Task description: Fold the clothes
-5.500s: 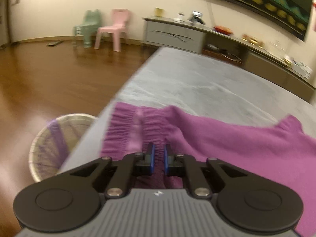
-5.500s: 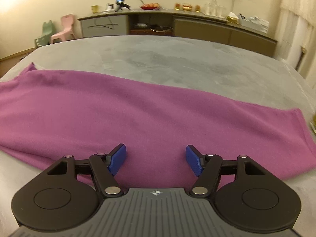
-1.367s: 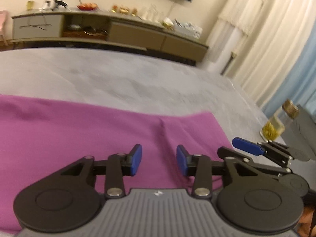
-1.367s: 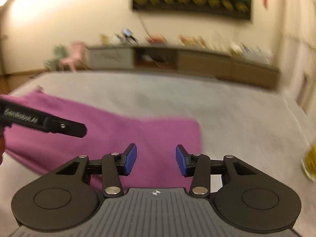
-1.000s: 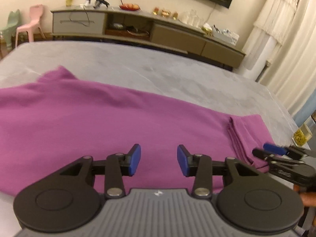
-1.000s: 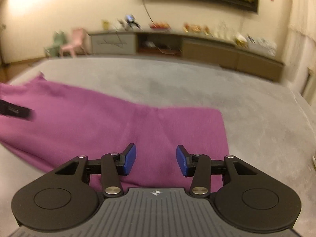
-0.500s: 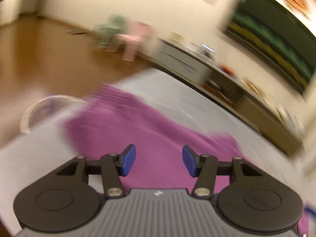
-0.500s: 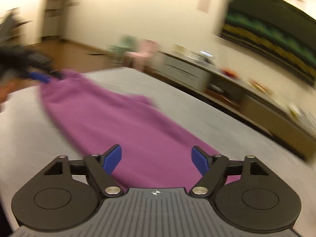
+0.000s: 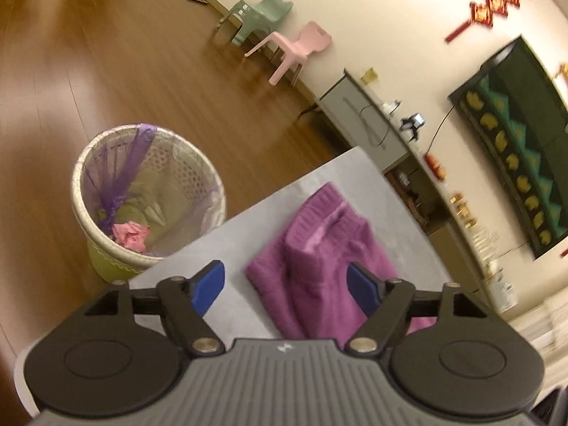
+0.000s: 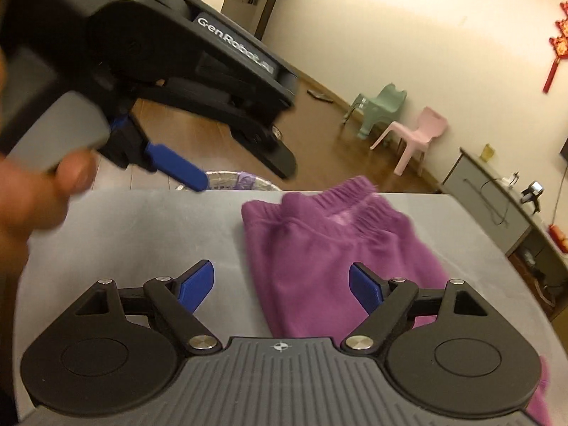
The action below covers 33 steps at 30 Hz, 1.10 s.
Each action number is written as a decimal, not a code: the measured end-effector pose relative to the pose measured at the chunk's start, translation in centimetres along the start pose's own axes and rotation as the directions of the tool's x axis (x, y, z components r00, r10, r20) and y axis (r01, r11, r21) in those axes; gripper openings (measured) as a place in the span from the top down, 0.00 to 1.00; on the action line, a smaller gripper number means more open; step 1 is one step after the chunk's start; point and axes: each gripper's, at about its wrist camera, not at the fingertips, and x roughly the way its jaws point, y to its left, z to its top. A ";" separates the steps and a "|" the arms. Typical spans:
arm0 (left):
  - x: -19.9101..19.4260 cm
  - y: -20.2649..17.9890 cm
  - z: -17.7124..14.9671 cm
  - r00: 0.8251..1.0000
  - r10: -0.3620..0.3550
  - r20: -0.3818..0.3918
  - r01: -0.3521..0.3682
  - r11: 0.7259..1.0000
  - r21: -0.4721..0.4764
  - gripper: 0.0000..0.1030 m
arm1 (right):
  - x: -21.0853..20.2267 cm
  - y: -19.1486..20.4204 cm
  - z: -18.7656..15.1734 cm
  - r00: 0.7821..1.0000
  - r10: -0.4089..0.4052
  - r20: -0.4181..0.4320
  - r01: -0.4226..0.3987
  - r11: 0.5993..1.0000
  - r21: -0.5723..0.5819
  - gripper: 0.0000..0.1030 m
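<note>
A pair of purple trousers [image 9: 319, 266] lies on the grey table [image 9: 227, 248], its ribbed waistband toward the table's left end; it also shows in the right wrist view [image 10: 337, 248]. My left gripper [image 9: 287, 289] is wide open and empty, held above the waistband end. It also shows in the right wrist view [image 10: 213, 131], raised over the table's left edge. My right gripper [image 10: 282, 289] is wide open and empty, above the trousers just behind the waistband.
A lined wastebasket [image 9: 145, 198] stands on the wooden floor beside the table's left end. A green chair [image 9: 259, 14] and a pink chair [image 9: 294, 49] stand by the wall. A grey sideboard [image 10: 504, 206] runs along the far wall.
Both grippers have swung from the right end of the trousers to the left, waistband end, and their jaws have opened wider. The trouser leg end lies folded over.
</note>
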 end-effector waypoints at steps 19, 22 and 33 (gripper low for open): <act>4.4 -0.5 -1.2 0.994 -0.107 -0.009 0.107 0.994 -0.038 0.83 | -4.4 -5.9 -1.1 0.988 0.144 0.054 -0.152 0.963 0.221 0.58; 3.8 -1.2 -1.1 0.993 -0.115 0.011 0.115 0.993 -0.035 0.83 | -6.3 -11.6 -1.6 0.995 0.071 0.064 -0.091 0.907 0.412 0.56; 1.8 -6.4 -3.4 0.986 -0.151 0.063 0.137 0.973 0.186 0.84 | 1.0 -19.9 -3.4 0.972 0.041 -0.230 0.104 0.807 0.582 0.39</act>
